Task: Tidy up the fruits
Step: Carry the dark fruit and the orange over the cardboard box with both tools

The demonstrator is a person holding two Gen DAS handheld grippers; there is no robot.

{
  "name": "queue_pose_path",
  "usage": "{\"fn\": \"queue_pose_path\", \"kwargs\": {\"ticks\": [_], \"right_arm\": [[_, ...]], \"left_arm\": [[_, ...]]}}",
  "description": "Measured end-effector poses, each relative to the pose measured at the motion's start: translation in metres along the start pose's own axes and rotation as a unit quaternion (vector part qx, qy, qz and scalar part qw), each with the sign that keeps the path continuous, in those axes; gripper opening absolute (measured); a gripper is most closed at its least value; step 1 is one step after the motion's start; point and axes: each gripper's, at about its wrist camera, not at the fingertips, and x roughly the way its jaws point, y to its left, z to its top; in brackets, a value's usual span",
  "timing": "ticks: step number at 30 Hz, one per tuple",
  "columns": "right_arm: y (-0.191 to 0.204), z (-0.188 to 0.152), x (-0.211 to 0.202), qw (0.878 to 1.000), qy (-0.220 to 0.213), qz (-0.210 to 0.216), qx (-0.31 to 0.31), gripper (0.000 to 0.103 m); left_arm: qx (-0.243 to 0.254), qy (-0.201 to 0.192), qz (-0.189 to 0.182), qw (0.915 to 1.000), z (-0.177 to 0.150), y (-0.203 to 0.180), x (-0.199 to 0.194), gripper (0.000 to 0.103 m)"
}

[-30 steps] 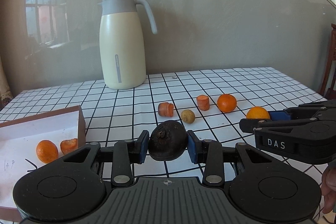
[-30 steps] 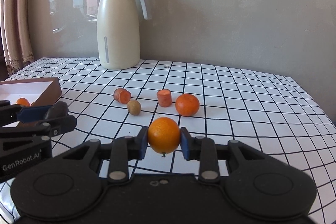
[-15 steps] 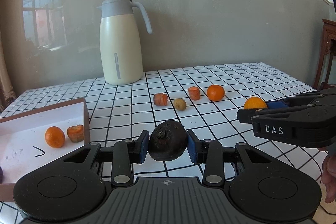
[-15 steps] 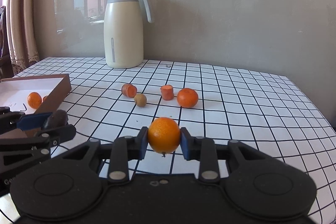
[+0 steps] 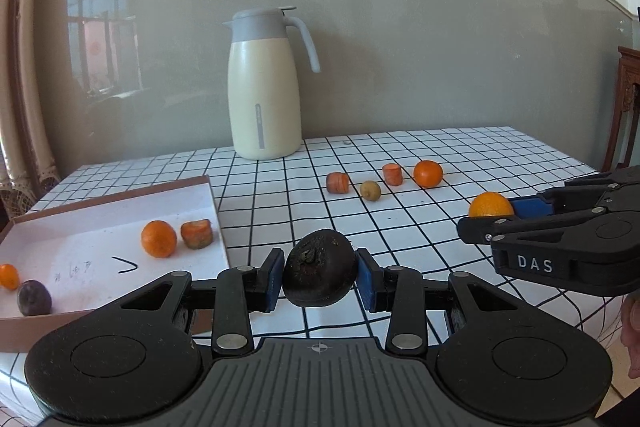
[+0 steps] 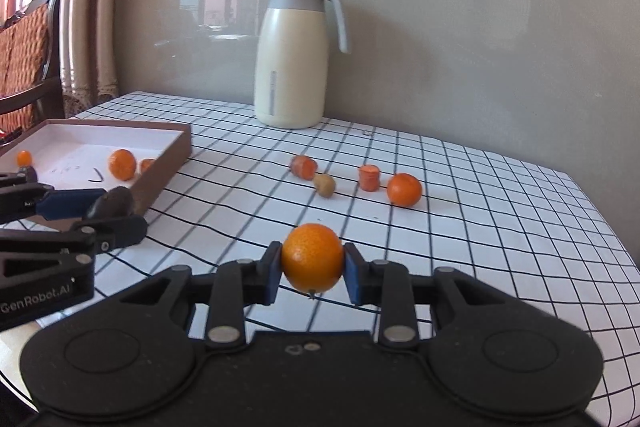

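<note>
My left gripper is shut on a dark wrinkled fruit, held above the table just right of the brown box. An orange sits clamped in my right gripper, which also shows at the right of the left wrist view as a black tool. Inside the box lie an orange, a carrot piece, a small orange and a dark purple fruit. On the checked cloth farther off lie two carrot pieces, a small brownish fruit and another orange.
A cream thermos jug with a grey lid stands at the back of the table by the wall. The checked tablecloth runs to an edge at the right. A wooden chair stands beyond the table's left end.
Both grippers have drawn back and leftward with their fruit still held. The box has come further into view, and the loose pieces on the cloth now lie farther away.
</note>
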Motion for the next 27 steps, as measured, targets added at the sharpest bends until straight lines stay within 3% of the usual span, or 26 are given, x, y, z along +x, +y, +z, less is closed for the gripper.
{"fn": "queue_pose_path", "kwargs": {"ticks": [27], "right_arm": [[0.096, 0.02, -0.007, 0.989, -0.065, 0.11, -0.074, 0.023]], "left_arm": [[-0.052, -0.022, 0.094, 0.9939, -0.023, 0.092, -0.044, 0.038]]}}
